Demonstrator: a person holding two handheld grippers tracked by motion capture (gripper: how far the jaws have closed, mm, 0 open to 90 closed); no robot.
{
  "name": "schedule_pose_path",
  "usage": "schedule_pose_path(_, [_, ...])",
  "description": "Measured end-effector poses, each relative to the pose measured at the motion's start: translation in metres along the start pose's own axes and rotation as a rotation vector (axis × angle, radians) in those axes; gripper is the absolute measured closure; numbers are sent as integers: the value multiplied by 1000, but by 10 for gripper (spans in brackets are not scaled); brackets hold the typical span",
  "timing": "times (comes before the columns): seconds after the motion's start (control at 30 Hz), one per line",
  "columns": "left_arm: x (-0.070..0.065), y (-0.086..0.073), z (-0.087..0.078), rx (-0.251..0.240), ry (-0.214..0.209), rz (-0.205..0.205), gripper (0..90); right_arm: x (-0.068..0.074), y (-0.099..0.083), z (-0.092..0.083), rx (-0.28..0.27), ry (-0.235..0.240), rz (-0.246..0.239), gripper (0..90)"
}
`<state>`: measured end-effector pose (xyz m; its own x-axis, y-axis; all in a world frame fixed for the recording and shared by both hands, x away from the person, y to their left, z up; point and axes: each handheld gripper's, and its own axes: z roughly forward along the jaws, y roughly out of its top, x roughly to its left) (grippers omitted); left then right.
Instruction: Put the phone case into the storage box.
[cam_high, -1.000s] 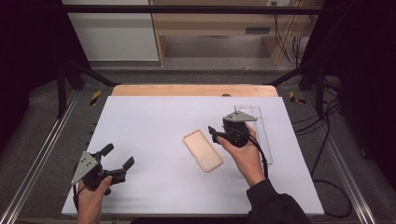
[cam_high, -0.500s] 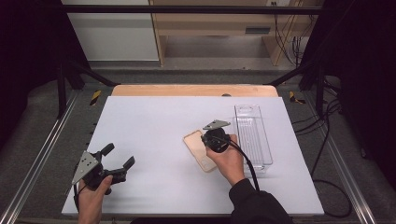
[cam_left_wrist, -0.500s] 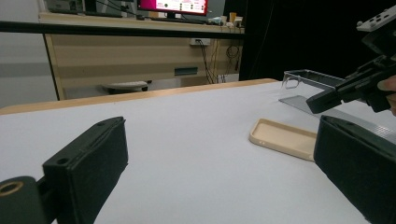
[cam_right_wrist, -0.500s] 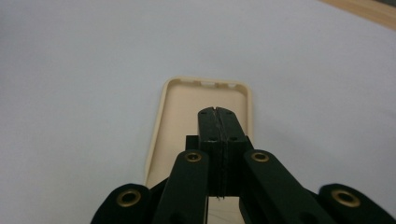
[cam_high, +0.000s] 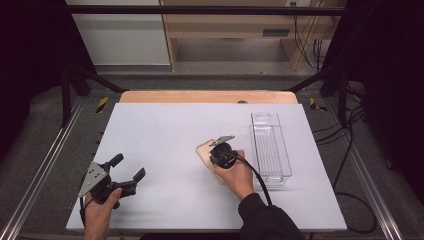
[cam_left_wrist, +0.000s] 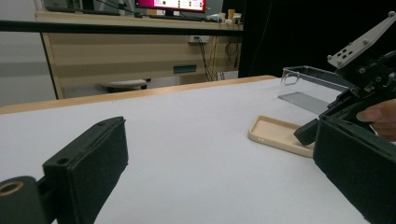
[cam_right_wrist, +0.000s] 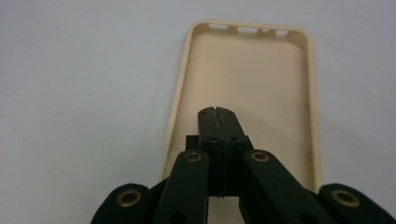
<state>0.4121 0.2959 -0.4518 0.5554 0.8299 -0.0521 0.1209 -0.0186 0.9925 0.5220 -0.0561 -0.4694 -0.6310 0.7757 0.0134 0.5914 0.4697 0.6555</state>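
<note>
A cream phone case (cam_high: 204, 151) lies hollow side up on the white table, right of centre. My right gripper (cam_high: 220, 154) points down into it, jaws shut together with nothing between them. In the right gripper view the closed tips (cam_right_wrist: 218, 112) sit over the inside of the case (cam_right_wrist: 261, 70), near its middle; whether they touch it I cannot tell. My left gripper (cam_high: 127, 167) rests open at the table's front left, far from the case. The left gripper view looks between its wide-apart jaws (cam_left_wrist: 219, 172) at the case (cam_left_wrist: 275, 133) and the right gripper (cam_left_wrist: 306, 133).
A clear plastic tray (cam_high: 287, 160) stands lengthwise to the right of the case, also seen as the tray (cam_left_wrist: 313, 74) in the left gripper view. The white table top (cam_high: 165, 130) ends in a wooden strip at the back and metal rails along both sides.
My right hand has moved left and down from beside the tray onto the case, and its jaws have closed. The left hand has stayed still.
</note>
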Motion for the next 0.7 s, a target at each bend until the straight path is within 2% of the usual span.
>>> schedule_pose_path(0.1, [0, 0, 0, 2, -1, 2, 28, 4, -1, 1, 4, 30, -3, 900])
schedule_pose_path(0.3, [-1, 0, 0, 5, -3, 5, 28, 6, 0, 3, 2, 58, 2, 900])
schedule_pose_path(0.7, [-1, 0, 1, 11, -7, 10, 28, 6, -2, 1, -1, 73, 14, 900])
